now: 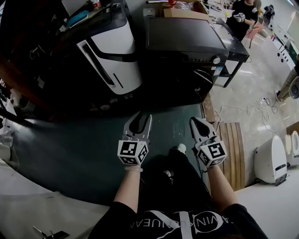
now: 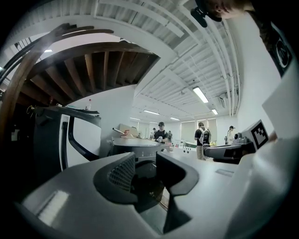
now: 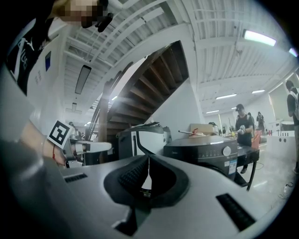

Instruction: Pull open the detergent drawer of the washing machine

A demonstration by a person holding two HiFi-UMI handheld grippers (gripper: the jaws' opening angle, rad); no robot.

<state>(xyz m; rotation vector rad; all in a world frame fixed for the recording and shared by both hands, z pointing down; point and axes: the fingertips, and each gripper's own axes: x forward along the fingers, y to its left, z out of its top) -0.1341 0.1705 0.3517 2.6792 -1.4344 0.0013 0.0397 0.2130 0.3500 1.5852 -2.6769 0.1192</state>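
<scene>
The dark washing machine (image 1: 187, 42) stands ahead of me, its control strip and round knob (image 1: 216, 59) facing me. I cannot tell its detergent drawer apart on the dark front. My left gripper (image 1: 138, 122) hovers over the dark green floor well short of the machine, jaws open with nothing between them. In the left gripper view the machine (image 2: 138, 148) shows beyond the open left gripper (image 2: 145, 172). My right gripper (image 1: 198, 122) is level beside it, shut and empty. Past the shut right gripper (image 3: 148, 170) in the right gripper view, the machine (image 3: 205, 151) sits to the right.
A white-and-black appliance (image 1: 110, 51) stands left of the washing machine. A cardboard box (image 1: 184, 11) rests on the machine's top. A wooden slat board (image 1: 232, 149) and a small white appliance (image 1: 271, 158) lie to my right. Cables (image 1: 257, 107) trail on the floor; people stand at the back.
</scene>
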